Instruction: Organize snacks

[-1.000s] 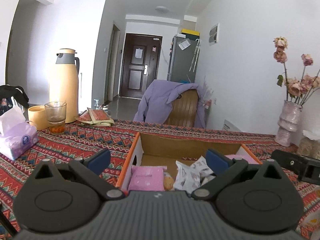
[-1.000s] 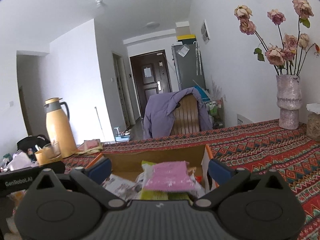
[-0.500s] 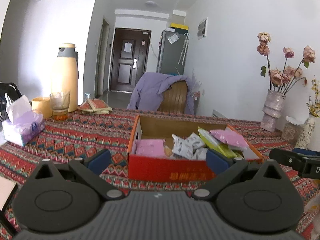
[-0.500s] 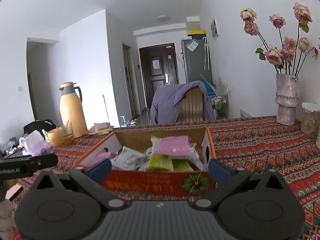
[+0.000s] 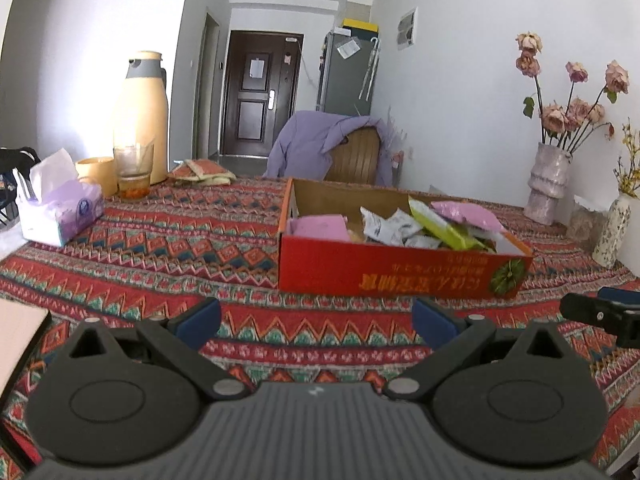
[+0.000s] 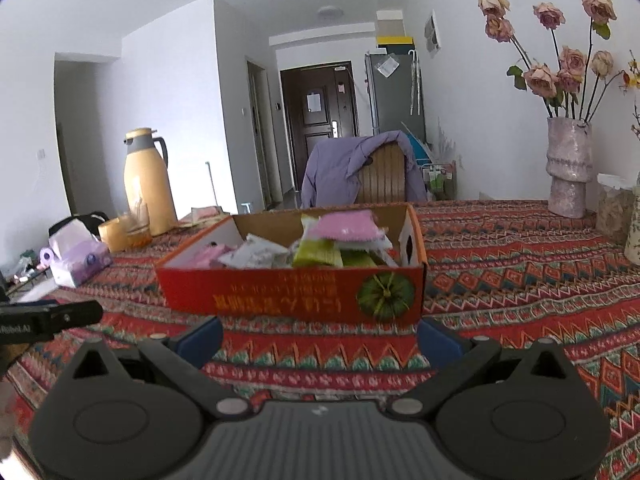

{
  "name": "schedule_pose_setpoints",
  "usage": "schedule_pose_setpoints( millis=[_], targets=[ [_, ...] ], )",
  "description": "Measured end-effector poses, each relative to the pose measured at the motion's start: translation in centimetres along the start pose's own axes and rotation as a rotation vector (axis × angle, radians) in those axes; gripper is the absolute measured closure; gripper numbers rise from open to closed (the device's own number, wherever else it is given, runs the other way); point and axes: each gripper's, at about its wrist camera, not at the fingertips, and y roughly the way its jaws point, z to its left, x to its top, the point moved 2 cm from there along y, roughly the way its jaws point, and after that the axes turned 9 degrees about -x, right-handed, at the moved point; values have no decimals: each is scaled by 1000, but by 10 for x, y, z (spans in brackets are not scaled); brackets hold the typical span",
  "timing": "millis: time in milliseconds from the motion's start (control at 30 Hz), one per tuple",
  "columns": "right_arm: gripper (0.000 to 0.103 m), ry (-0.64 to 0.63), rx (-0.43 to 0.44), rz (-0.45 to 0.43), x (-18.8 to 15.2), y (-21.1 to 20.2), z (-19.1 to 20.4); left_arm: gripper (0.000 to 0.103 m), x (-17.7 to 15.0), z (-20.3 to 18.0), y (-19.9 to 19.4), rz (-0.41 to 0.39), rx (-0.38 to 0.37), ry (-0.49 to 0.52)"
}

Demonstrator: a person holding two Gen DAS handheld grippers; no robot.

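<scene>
A red cardboard box (image 5: 400,270) (image 6: 292,292) stands on the patterned tablecloth, holding several snack packets: pink (image 5: 466,213) (image 6: 344,226), green (image 6: 318,254) and white (image 5: 386,226) ones. My left gripper (image 5: 316,322) is open and empty, well in front of the box's left part. My right gripper (image 6: 320,336) is open and empty, just in front of the box's red front wall. Each gripper shows at the edge of the other's view.
A yellow thermos (image 5: 140,120), a glass (image 5: 133,170), a yellow cup (image 5: 96,170) and a tissue box (image 5: 60,212) stand at the left. A vase of dried roses (image 6: 568,168) stands at the right. A chair with a purple jacket (image 5: 332,146) is behind the table.
Both grippers have pulled back from above the box toward the near edge of the table. The box now shows whole, with its red front wall in view.
</scene>
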Motion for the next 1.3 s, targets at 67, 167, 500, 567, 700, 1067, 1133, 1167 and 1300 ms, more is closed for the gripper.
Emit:
schedule_pose_setpoints(
  millis=[67,167,500,567,700,1067,1133,1167,1300],
  targets=[
    [0,2,-6,6,-6,0,-2,0,-6,-1,1,17,-6,4],
    [0,16,-8,18,-11,2,-5,0,-13,-4,4,37,-18,8],
    [0,26,0,24,-15,3,-5,0,-20,-7,4,43,-22,9],
    [0,25,3,24,-16,3,-5,0,-20,-6,4,42,-24,9],
    [0,21,5,22,-16,2,-4,0,-20,-7,4,41,-28,13],
    [0,21,5,21,-17,3,-4,0,-20,-11,5,47,-36,23],
    [0,21,5,22,-17,3,-3,0,-20,-10,5,46,-36,24],
    [0,21,5,21,-17,3,-3,0,-20,-11,5,46,-37,24],
    [0,21,5,21,-17,3,-3,0,-20,-11,6,48,-39,26]
  ],
)
